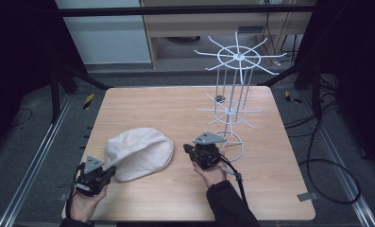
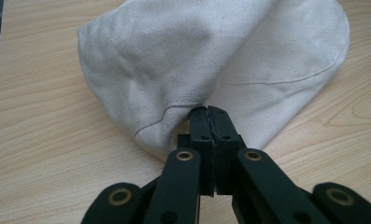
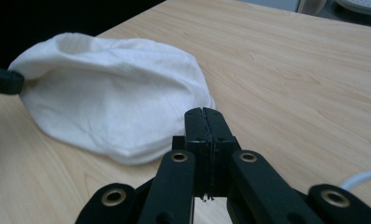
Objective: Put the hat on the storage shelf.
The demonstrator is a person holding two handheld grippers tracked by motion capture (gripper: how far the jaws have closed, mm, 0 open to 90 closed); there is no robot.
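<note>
Item: white cap (image 1: pixel 139 153), flat on the table (image 1: pixel 270 198) near its front-left corner. Left gripper (image 2: pixel 209 111): jaws closed, tips touching the cap's edge, no cloth visibly pinched. Right gripper (image 3: pixel 204 113): jaws closed, empty, just beside the cap. White wire rack (image 1: pixel 232 101): bare; hanging apparently not begun.

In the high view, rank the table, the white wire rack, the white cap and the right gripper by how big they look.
1. table
2. white wire rack
3. white cap
4. right gripper

The rack is tall, so its rank is unsure.
</note>
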